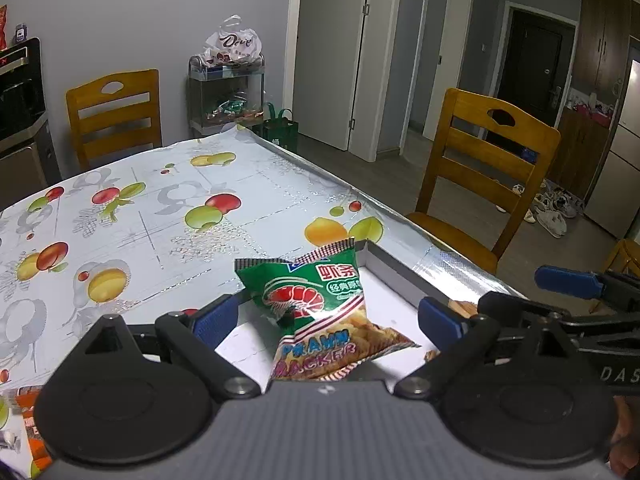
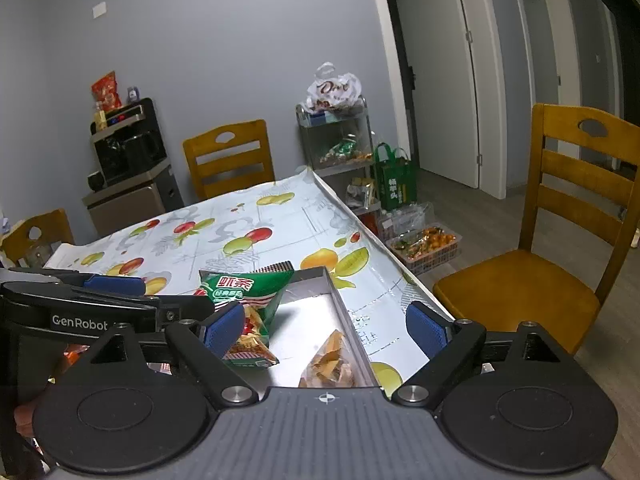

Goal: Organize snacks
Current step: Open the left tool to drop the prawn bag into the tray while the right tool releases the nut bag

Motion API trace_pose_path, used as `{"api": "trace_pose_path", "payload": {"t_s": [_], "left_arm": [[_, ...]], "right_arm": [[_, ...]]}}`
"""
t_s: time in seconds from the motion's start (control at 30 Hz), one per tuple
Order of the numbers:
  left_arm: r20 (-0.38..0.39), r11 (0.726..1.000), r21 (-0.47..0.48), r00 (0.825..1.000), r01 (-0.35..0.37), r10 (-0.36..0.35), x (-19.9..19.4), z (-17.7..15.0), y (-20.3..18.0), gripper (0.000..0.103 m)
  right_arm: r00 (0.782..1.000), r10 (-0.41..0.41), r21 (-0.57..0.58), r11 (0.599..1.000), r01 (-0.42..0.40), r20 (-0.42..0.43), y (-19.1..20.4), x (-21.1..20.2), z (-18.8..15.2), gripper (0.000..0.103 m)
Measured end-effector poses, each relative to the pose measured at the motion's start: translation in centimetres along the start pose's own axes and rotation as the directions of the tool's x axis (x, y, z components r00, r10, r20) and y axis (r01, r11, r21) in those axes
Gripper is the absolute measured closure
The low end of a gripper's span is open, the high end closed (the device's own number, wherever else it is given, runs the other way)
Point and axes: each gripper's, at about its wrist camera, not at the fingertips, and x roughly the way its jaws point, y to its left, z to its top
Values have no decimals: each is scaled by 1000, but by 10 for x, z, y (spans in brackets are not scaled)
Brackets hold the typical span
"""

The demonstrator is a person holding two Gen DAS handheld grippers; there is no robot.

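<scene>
A green prawn-cracker bag leans crumpled in a grey tray with a white floor, at the table's right edge. My left gripper is open and its blue pads stand wide on either side of the bag without pressing it. In the right wrist view the same bag rests at the tray's left, and a clear packet of yellow-orange snacks lies against the tray wall. My right gripper is open above that packet, holding nothing. Its left pad overlaps the green bag.
The table wears a fruit-print cloth. A wooden chair stands close on the right and another at the far end. Orange packets lie at the near left. A snack rack and a floor crate sit beyond the table.
</scene>
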Motion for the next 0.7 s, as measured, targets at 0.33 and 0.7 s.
{"api": "trace_pose_path", "payload": {"t_s": [0.33,0.7], "left_arm": [[25,1000,-14,1000,0,0,-22,-7,12,6],[27,998,-49,999,-27,28,-51,-21,39,6]], "right_arm": [[1000,-13,-31,999,13,2,18,-11,-3,13],[1000,-11,-64,998,11,-2,45,-19,-9,12]]}}
